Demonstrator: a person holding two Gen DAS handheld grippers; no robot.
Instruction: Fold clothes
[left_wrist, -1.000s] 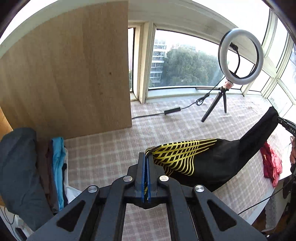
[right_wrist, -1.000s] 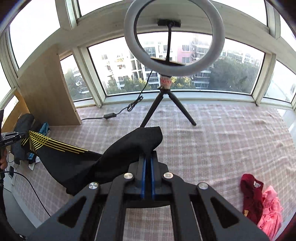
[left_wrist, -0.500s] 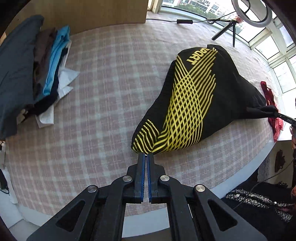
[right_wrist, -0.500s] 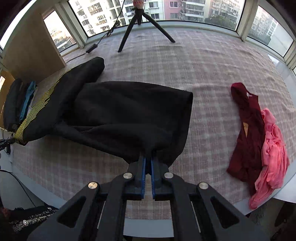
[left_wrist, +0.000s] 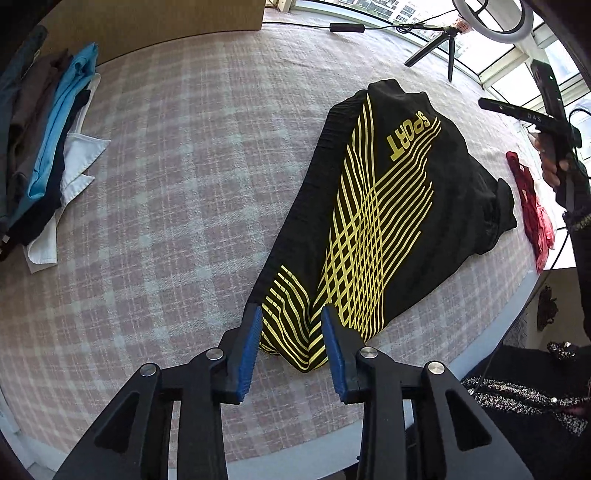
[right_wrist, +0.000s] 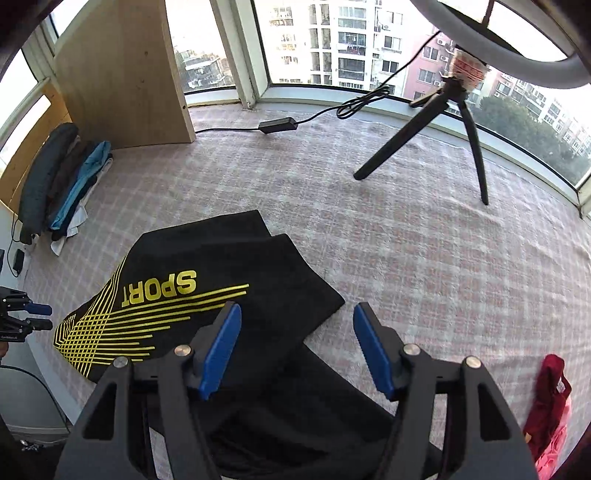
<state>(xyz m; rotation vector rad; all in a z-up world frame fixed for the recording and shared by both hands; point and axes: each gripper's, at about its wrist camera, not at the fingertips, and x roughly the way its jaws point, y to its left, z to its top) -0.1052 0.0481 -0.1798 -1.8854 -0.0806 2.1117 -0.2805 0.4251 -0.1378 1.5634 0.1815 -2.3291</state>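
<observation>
Black shorts (left_wrist: 388, 206) with yellow stripes and the word SPORT lie flat on the checked cloth, also in the right wrist view (right_wrist: 207, 295). My left gripper (left_wrist: 291, 314) is open, its blue pads astride the near striped leg hem. My right gripper (right_wrist: 297, 317) is open above the shorts' black edge, holding nothing. The right gripper also shows in the left wrist view (left_wrist: 532, 118), held up at the far right.
A stack of folded clothes (left_wrist: 44, 147) lies at the left by a wooden panel (right_wrist: 122, 77). A ring light on a tripod (right_wrist: 454, 122) stands at the back with its cable. Red and pink garments (right_wrist: 550, 402) lie at the right edge. The table's front edge (left_wrist: 295, 454) is close.
Both grippers held the shorts up, lowered them onto the cloth, and have now opened and let go. The shorts lie spread flat.
</observation>
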